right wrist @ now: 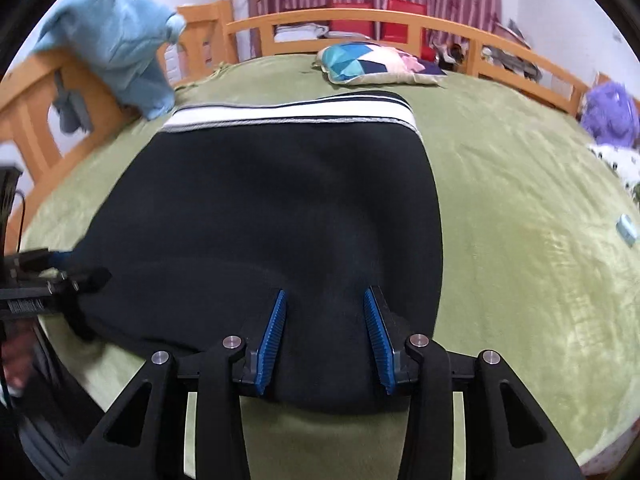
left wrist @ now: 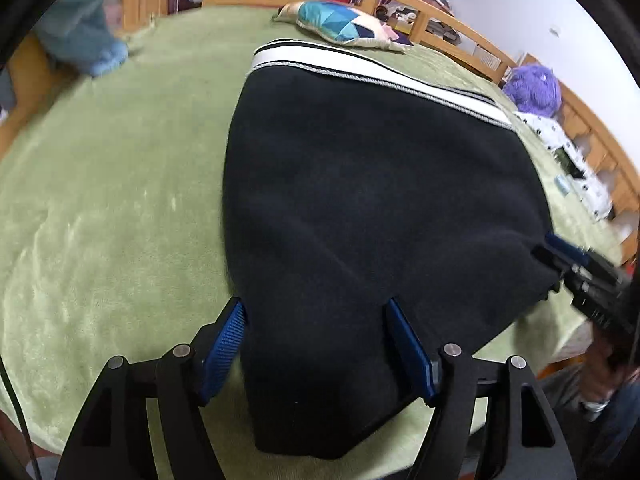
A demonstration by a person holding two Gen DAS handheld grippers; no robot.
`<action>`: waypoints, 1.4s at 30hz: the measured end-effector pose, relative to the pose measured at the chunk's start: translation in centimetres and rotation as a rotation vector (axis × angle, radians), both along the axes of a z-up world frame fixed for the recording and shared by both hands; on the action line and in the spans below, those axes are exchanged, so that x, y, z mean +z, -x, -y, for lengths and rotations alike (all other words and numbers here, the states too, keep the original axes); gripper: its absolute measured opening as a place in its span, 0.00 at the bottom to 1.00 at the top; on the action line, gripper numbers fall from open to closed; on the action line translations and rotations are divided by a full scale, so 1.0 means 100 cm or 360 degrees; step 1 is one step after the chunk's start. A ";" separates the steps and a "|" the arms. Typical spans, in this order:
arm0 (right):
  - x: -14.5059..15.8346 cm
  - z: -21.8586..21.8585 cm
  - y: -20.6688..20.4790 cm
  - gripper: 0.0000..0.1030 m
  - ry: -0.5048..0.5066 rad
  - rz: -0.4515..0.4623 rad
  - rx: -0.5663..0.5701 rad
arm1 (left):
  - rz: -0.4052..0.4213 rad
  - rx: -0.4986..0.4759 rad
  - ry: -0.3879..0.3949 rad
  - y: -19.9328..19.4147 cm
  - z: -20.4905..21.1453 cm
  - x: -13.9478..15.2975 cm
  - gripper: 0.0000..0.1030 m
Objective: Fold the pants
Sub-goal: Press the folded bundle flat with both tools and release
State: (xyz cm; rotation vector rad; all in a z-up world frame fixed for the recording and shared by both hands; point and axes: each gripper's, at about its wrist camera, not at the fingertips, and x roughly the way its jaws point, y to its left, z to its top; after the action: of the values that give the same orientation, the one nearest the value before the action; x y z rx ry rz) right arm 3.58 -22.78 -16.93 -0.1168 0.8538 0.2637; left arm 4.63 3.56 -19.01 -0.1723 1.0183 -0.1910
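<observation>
Folding stage: black pants (left wrist: 372,208) lie spread on the green bed blanket (left wrist: 112,208), apparently already doubled into a broad panel; by my reading another fold is due.
Pants location: middle of the bed, white-striped waistband (left wrist: 360,76) at the far end, rounded dark edge near, just short of the bed's near side.
Left gripper (left wrist: 316,344): fingers (left wrist: 228,340) apart, straddling the near left corner of the pants; the cloth lies between them, and no pad presses on it.
Right gripper (right wrist: 324,332): fingers (right wrist: 272,340) parted over the near edge toward the right; fabric sits between the blue pads but is not pinched.
Handling: the pants look like soft, thick fleece, light and limp; they will sag and drape when lifted, and they seem unlikely to slip from ribbed pads.
Where to hold: I would pinch all layers at the two near corners, one per gripper, so the edge lifts level toward the waistband.
Risk: catching only the top layer, or the blanket underneath, would spoil the fold.
Surroundings: patterned cushion (right wrist: 376,64) lies beyond the waistband, light blue garment (right wrist: 120,40) hangs on the wooden bed rail (right wrist: 360,16) at far left, purple fluffy thing (left wrist: 532,88) at far right.
</observation>
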 end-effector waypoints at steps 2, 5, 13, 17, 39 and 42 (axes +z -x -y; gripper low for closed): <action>0.012 0.003 -0.001 0.40 -0.0037 -0.0006 0.0027 | 0.0024 0.0005 -0.0014 -0.004 -0.003 0.009 0.68; 0.031 0.007 -0.007 0.40 -0.0124 0.0075 0.0038 | 0.0110 0.0013 -0.0124 -0.015 0.003 0.025 0.68; 0.048 -0.008 -0.093 0.41 -0.0144 0.0213 -0.0034 | 0.0222 0.0034 -0.0176 -0.080 0.023 0.053 0.68; 0.029 -0.018 -0.133 0.44 -0.0134 0.0167 0.0005 | 0.0299 0.0040 -0.0225 -0.120 0.033 0.052 0.68; -0.003 0.002 -0.101 0.53 -0.0020 0.0076 -0.0080 | -0.0040 0.0090 -0.0222 -0.094 0.024 -0.006 0.88; -0.004 0.003 -0.070 0.57 0.0022 0.0078 -0.0090 | 0.0021 0.0139 -0.0289 -0.060 0.028 -0.001 0.88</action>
State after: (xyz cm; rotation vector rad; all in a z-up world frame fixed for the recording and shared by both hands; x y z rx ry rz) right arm 10.59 -23.03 -17.30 -0.1114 0.8090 0.2009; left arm 10.66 0.79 -19.12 -0.0499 1.0070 -0.0195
